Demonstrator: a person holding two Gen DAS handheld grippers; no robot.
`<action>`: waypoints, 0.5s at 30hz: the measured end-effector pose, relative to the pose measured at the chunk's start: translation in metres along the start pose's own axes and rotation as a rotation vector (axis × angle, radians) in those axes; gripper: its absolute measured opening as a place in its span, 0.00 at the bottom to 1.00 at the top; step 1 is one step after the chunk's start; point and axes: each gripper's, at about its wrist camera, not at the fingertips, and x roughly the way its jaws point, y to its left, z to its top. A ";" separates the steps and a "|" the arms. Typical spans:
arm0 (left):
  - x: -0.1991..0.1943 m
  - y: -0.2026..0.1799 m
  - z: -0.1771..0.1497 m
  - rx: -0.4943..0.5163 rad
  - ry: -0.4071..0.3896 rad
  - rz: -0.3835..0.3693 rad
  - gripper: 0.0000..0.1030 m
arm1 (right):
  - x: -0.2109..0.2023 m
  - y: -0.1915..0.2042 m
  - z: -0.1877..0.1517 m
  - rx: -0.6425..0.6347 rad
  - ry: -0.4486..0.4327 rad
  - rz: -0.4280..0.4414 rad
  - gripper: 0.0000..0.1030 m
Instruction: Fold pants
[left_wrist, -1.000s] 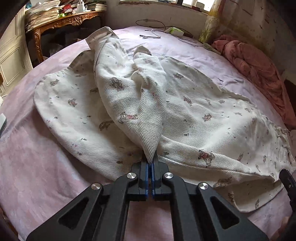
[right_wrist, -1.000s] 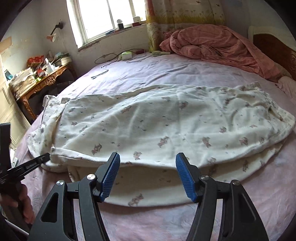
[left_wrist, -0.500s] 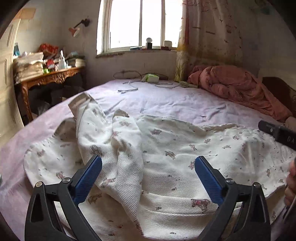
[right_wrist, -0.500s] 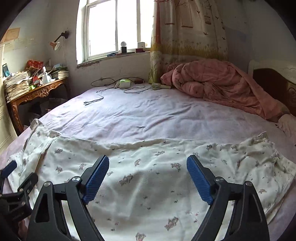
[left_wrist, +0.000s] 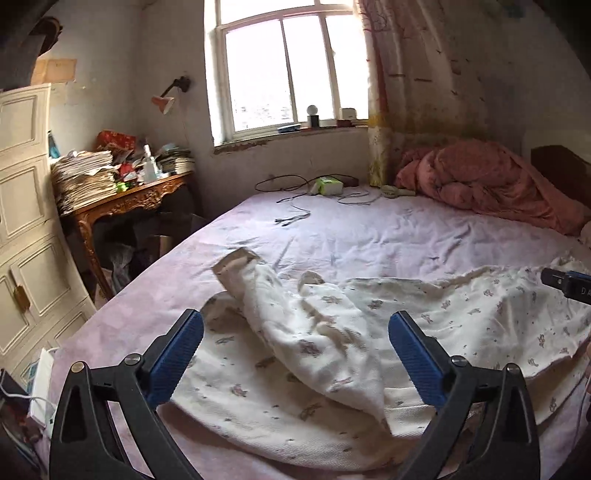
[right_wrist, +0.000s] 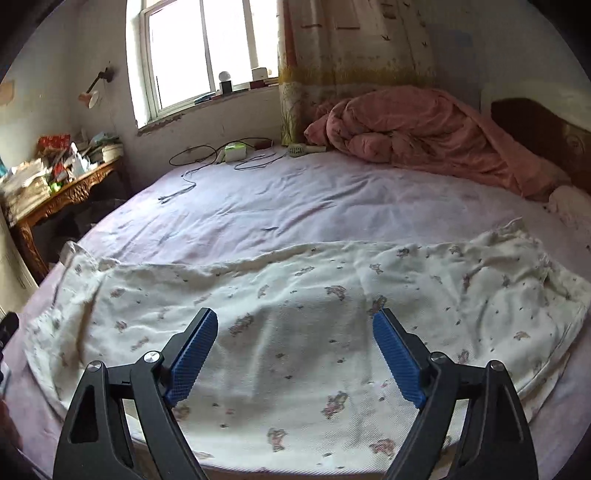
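The pants (left_wrist: 306, 354), cream with a small print, lie spread on the lilac bed sheet (left_wrist: 369, 236), one leg thrown back over the rest toward twelve o'clock. A second ago the left gripper (left_wrist: 295, 354) was pinched shut on that leg's end; now its jaws have sprung wide, the cloth has dropped flat, and nothing sits between the blue pads (left_wrist: 173, 354). The right gripper (right_wrist: 293, 354) has also spread its jaws further and holds nothing. The left view alone shows the folded-over leg and the right gripper's tip at three o'clock; the right view shows the waist end of the pants at three o'clock. Both grippers hover above the cloth, which lies at twelve o'clock of each. A pink quilt (right_wrist: 424, 129) lies bunched at one o'clock.
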 end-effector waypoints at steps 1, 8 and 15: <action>-0.004 0.010 -0.002 -0.014 0.006 0.010 0.97 | -0.012 0.005 0.001 -0.015 -0.032 -0.032 0.85; 0.026 0.084 -0.055 -0.201 0.163 0.136 0.97 | -0.053 0.004 -0.050 -0.039 -0.023 0.067 0.85; 0.089 0.131 -0.085 -0.313 0.356 0.001 0.86 | -0.042 0.027 -0.080 -0.117 0.048 0.089 0.84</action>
